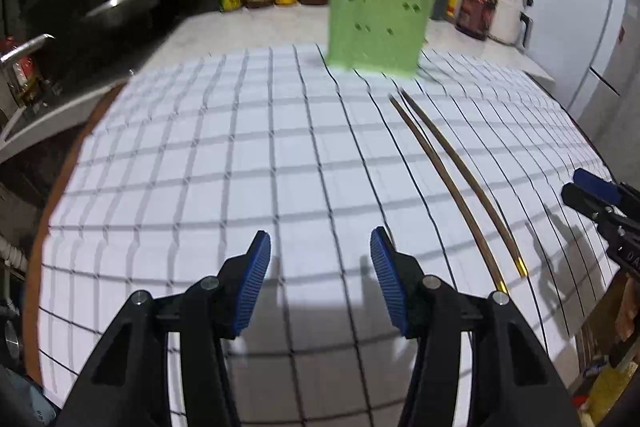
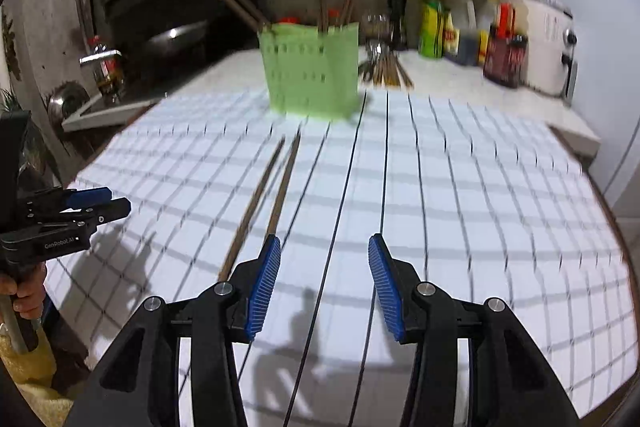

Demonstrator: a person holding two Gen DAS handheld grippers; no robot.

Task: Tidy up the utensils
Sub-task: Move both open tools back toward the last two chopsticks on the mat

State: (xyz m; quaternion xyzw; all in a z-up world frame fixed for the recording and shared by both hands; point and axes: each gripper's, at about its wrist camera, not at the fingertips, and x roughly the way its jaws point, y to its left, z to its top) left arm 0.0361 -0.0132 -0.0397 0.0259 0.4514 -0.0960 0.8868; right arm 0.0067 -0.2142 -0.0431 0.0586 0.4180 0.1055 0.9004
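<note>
Chopsticks (image 1: 452, 183): two, side by side on checked cloth (image 1: 240, 167) over bench, tips toward green holder (image 1: 378, 27); more chopsticks already upright in holder. Left gripper (image 1: 320, 279) and right gripper (image 2: 324, 279): jaws apart, nothing between them, above cloth near pair's gold-capped ends. Likely faults:
- Thin round sticks: prone to roll or slip from pads on closing.
- One stick caught, other pushed away.
- Cloth pinched along with stick, then dragged.
- Long stick knocking light holder over on insertion.
- Grippers close together: risk of collision.
</note>
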